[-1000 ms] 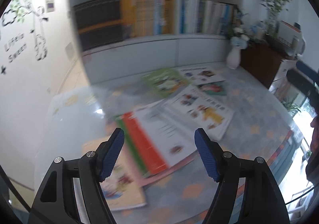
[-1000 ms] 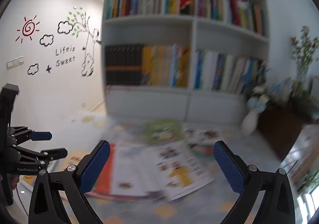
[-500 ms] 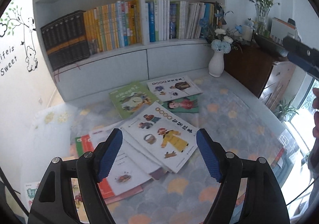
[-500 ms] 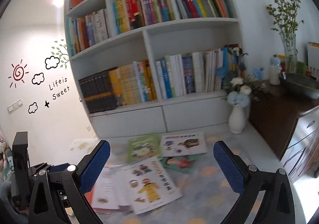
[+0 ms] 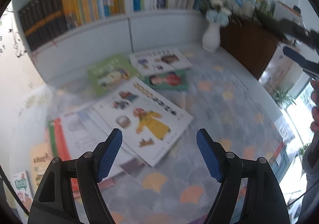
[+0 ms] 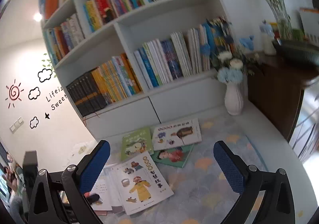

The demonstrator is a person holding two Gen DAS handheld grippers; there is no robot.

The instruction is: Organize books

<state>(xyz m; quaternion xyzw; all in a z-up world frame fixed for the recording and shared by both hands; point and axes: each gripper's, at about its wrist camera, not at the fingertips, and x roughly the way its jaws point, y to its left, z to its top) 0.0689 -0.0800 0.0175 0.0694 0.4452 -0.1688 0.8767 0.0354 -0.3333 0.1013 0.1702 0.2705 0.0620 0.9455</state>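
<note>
Left wrist view first: the left gripper point(image 5: 159, 150) hangs over the rug point(image 5: 219, 116) with its blue pads spread wide and nothing between them. Left gripper figure: rising, but the last two steps are nearly level, so the jaws simply stand apart. Below the pads lies the white picture book point(image 5: 143, 116) with a figure in a yellow coat on its cover, topmost of a fanned heap of books. Behind that book, toward the bookshelf point(image 5: 127, 24), sits a green book point(image 5: 109, 72), and just right of it a second white book point(image 5: 159, 60) overlapping a dark green one point(image 5: 169, 80). A white vase point(image 5: 211, 38) stands at the shelf's right end, beside a brown cabinet point(image 5: 251, 48). At the far right edge a blue-padded finger of the right gripper point(image 5: 301, 60) pokes in, with a hand point(image 5: 315, 110) below it. The view is blurred.

Over to the right wrist view: the right gripper point(image 6: 161, 164) is wide apart too, empty, aimed at the floor in front of the bookshelf point(image 6: 143, 30). The white picture book point(image 6: 143, 180) lies between its pads in the picture, on the rug point(image 6: 219, 174). Nearer the shelf lie the green book point(image 6: 135, 144), the second white book point(image 6: 177, 132) and the dark green one point(image 6: 173, 156). The white vase point(image 6: 233, 100) holds pale flowers at the shelf's right end.
</note>
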